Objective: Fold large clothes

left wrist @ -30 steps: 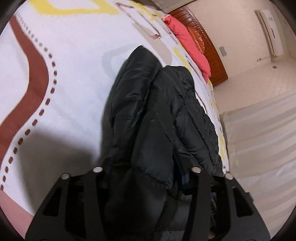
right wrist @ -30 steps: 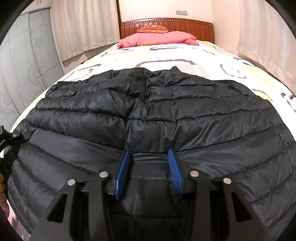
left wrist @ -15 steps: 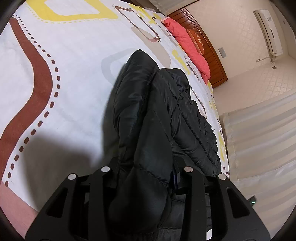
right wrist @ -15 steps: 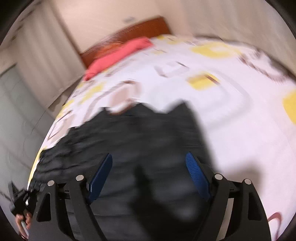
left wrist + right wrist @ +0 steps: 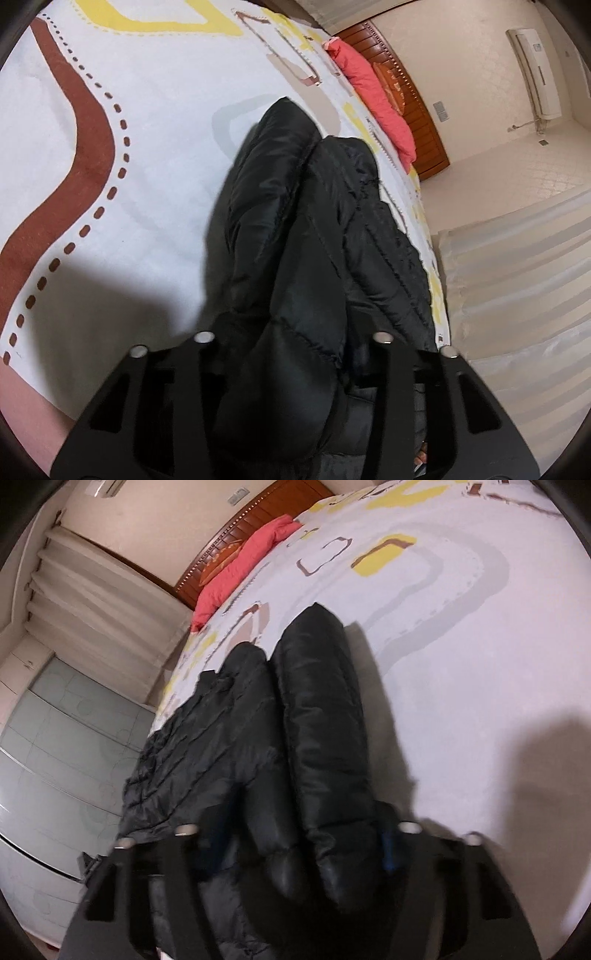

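Now the left gripper and the right gripper, whose jaws just closed, each squeeze the black puffy jacket on the bed

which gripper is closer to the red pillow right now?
Neither, as far as the views show. Left gripper and right gripper both clamp the black jacket near the foot; the red pillow lies at the headboard.

The black down jacket is seen close up from both wrist cameras, angled down along the bed towards the shared headboard.
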